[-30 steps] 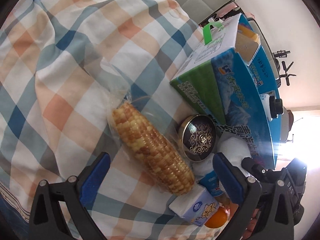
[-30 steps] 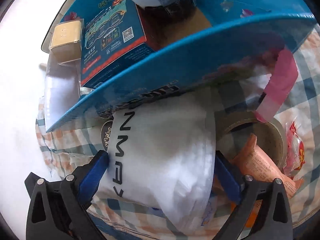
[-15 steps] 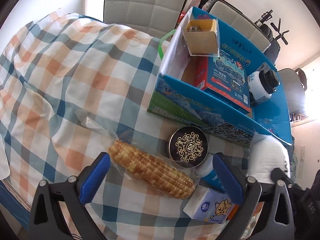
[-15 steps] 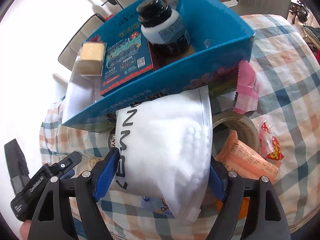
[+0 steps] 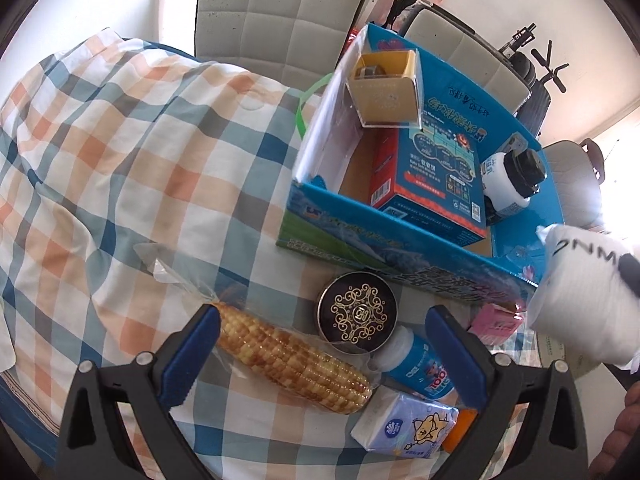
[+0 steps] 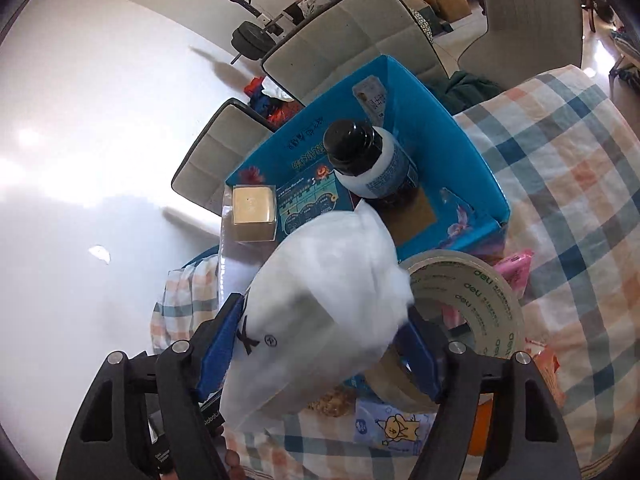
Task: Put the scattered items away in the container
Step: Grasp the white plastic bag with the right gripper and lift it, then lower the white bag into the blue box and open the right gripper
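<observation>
right jaws clamp white pouch (image 6: 320, 304) above blue box (image 6: 448, 148).

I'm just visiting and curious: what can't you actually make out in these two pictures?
- White pouch: blurred in the right wrist view; cut by the edge in the left.
- Tape roll: near side hidden by the pouch and right gripper fingers.
- Orange item: mostly behind the left fingers; unidentifiable.
- Blue box floor: partly covered.

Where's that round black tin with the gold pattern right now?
In the left wrist view, the round black tin lies on the checked cloth just in front of the blue box, between the corn cob and a small blue-labelled bottle.
</observation>
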Demonstrator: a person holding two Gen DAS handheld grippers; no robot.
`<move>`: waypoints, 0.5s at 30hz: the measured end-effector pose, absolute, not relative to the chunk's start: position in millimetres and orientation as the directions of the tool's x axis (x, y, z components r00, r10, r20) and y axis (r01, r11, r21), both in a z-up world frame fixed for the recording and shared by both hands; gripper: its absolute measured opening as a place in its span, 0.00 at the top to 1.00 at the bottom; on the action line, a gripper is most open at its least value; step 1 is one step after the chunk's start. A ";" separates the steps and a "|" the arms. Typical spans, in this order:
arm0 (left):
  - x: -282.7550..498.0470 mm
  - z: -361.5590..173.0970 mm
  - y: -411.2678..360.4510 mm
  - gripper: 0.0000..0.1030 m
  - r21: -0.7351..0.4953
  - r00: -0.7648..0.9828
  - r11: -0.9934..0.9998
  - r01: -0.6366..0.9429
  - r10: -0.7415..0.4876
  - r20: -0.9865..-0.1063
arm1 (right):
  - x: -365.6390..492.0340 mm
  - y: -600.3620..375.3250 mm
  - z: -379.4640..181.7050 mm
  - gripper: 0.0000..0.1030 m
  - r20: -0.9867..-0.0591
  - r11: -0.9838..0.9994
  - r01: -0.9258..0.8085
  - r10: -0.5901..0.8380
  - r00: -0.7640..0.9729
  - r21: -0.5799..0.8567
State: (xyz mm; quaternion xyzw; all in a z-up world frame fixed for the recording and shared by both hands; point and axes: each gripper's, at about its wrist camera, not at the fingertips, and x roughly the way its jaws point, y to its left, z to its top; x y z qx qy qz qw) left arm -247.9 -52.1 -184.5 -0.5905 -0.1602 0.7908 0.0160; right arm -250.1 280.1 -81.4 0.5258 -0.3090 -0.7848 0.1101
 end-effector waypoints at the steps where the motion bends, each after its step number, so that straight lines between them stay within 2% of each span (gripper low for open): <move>1: -249.1 -184.6 -52.8 0.00 -0.282 -0.302 -0.944 0.170 0.223 -0.927 | -253.0 275.9 -81.5 0.29 -0.775 -0.806 -0.140 -0.482 -0.410 0.575; 4: -251.9 -184.0 -50.9 0.00 -0.300 -0.300 -0.938 0.174 0.239 -0.923 | -257.8 262.7 -98.9 0.29 -0.830 -0.856 -0.117 -0.441 -0.341 0.503; 8: -250.4 -181.6 -45.3 0.00 -0.302 -0.306 -0.940 0.159 0.244 -0.920 | -241.9 247.6 -115.7 0.38 -0.832 -0.855 -0.066 -0.479 -0.281 0.515; 12: -247.7 -182.6 -36.4 0.00 -0.299 -0.304 -0.945 0.131 0.249 -0.920 | -215.1 238.1 -136.7 0.37 -0.851 -0.871 -0.016 -0.475 -0.224 0.490; 15: -245.3 -185.4 -29.8 0.00 -0.304 -0.293 -0.944 0.129 0.257 -0.921 | -207.7 241.2 -148.5 0.37 -0.833 -0.855 -0.014 -0.501 -0.236 0.519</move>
